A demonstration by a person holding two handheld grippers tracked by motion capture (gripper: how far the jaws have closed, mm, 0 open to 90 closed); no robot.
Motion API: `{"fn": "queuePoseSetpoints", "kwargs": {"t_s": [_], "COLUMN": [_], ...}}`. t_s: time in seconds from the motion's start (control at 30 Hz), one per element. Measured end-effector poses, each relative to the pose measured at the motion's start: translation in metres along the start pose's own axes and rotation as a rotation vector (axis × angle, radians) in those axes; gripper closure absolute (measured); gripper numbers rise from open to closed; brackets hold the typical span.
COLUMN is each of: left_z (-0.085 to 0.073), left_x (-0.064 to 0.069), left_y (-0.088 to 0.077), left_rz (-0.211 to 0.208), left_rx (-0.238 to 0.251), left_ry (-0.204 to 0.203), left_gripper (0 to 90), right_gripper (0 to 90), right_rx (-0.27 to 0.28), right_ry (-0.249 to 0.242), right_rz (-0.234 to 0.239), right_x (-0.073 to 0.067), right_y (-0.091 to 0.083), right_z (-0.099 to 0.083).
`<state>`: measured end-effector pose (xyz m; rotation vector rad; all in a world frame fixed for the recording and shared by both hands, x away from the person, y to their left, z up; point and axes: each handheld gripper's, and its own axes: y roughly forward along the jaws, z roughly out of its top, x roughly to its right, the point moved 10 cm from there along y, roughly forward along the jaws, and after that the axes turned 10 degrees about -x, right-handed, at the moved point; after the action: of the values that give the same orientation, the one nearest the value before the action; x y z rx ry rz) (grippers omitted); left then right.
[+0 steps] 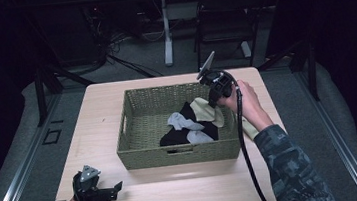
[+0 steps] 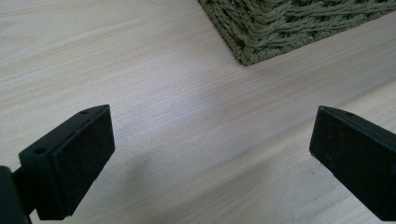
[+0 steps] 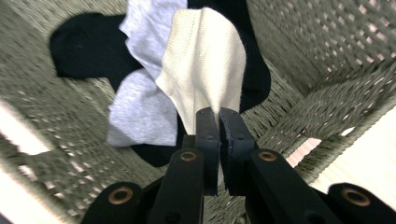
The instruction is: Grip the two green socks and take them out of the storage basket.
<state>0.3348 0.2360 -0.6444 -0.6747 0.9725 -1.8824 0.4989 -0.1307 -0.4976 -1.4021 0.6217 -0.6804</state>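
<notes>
A cream sock is showing against grey socks and black ones — all lying in an olive-green woven basket on a pale wood table.

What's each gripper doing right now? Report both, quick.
Left gripper: open, holding nothing, over the table.
Right gripper: shut on the cream sock, above the basket.

1. The bare tabletop left of the woven basket gives you open passage from the near edge to the far edge.
2. In front of the basket's near wall, a clear strip of table runs the full width.
3. The basket's 4 walls block any level approach to the socks; you enter from above.
4. Inside, the left half of the basket floor lies bare; the black sock and grey socks crowd the middle and right.
</notes>
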Motion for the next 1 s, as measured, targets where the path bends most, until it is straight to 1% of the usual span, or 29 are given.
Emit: {"fn": "queuePoseSetpoints", "kwargs": {"t_s": [0.07,0.23,0.3,0.33,0.37,0.6,0.8,0.83,0.9,1.0], "left_z": [0.000,0.000,0.000,0.000,0.000,0.000,0.000,0.000,0.000,0.000], "left_x": [0.000,0.000,0.000,0.000,0.000,0.000,0.000,0.000,0.000,0.000], "left_y": [0.000,0.000,0.000,0.000,0.000,0.000,0.000,0.000,0.000,0.000], "left_rz": [0.000,-0.001,-0.001,-0.001,-0.001,-0.001,-0.002,-0.001,-0.002,-0.002], "left_rx": [0.000,0.000,-0.001,-0.001,0.000,0.000,0.000,0.000,0.002,0.003], "left_ry": [0.001,0.001,0.002,0.002,0.002,0.001,0.000,0.000,-0.001,-0.001], "left_gripper": [0.1,0.1,0.1,0.1,0.1,0.1,0.1,0.1,0.1,0.1], "right_gripper": [87.0,87.0,87.0,87.0,87.0,87.1,87.1,87.1,87.1,87.1], "right_rx": [0.009,0.020,0.026,0.026,0.028,0.060,0.083,0.080,0.098,0.108], "right_ry": [-0.005,-0.013,-0.009,-0.009,-0.012,-0.008,-0.003,-0.004,0.002,0.015], "right_rz": [-0.009,-0.012,-0.010,-0.010,-0.015,-0.018,-0.028,-0.030,-0.030,-0.036], "right_x": [-0.001,-0.003,-0.003,-0.003,-0.003,-0.002,0.002,0.003,0.005,0.009], "right_y": [-0.006,-0.021,-0.026,-0.026,-0.033,-0.051,-0.066,-0.068,-0.074,-0.081], "right_z": [0.002,0.005,0.005,0.005,0.006,0.007,0.005,0.004,0.003,-0.002]}}
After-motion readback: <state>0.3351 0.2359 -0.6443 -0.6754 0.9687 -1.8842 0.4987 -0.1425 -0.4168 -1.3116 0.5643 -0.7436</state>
